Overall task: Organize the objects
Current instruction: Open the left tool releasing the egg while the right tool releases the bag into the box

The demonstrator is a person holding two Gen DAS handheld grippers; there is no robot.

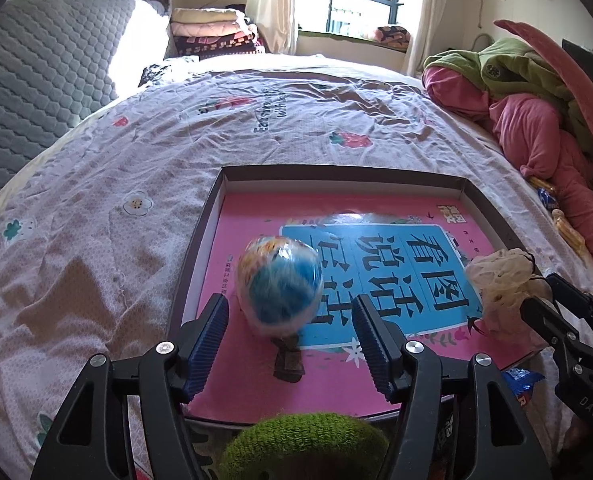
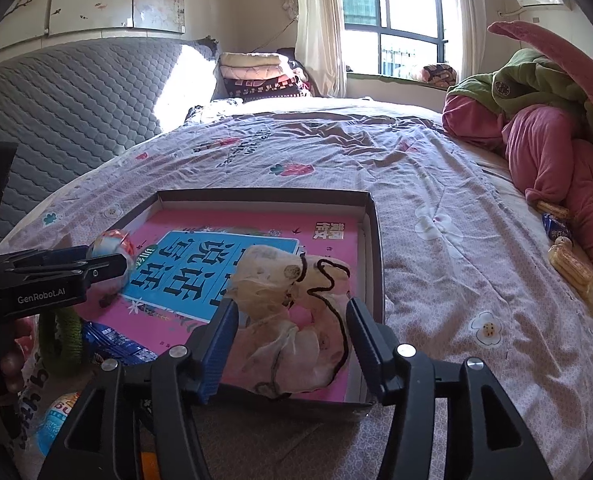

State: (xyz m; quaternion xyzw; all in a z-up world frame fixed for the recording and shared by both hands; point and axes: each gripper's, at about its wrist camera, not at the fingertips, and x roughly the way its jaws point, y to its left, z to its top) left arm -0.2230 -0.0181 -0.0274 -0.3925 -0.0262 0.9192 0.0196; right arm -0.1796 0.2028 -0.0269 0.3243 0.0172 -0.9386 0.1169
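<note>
My left gripper (image 1: 292, 322) jaws gape, ball (image 1: 279, 283) at twelve o'clock; right gripper (image 2: 290, 326) jaws hang loose around the pouch (image 2: 296, 320).

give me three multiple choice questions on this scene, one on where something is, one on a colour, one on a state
1. Where does the cream mesh pouch lie?
A. on the pink book inside the box
B. on the stack of folded blankets
C. on the windowsill

2. What colour is the book cover around its blue title panel?
A. yellow
B. pink
C. black

3. How does the left gripper stand to the blue and white ball?
A. clamped tight on it
B. open, pads clear of it
C. out of view

Answers:
1. A, the pouch rests on the book near the box's right wall, between the right gripper's open fingers.
2. B, pink surrounds the blue panel.
3. B, both blue pads stand apart from the ball, which looks blurred.
</note>
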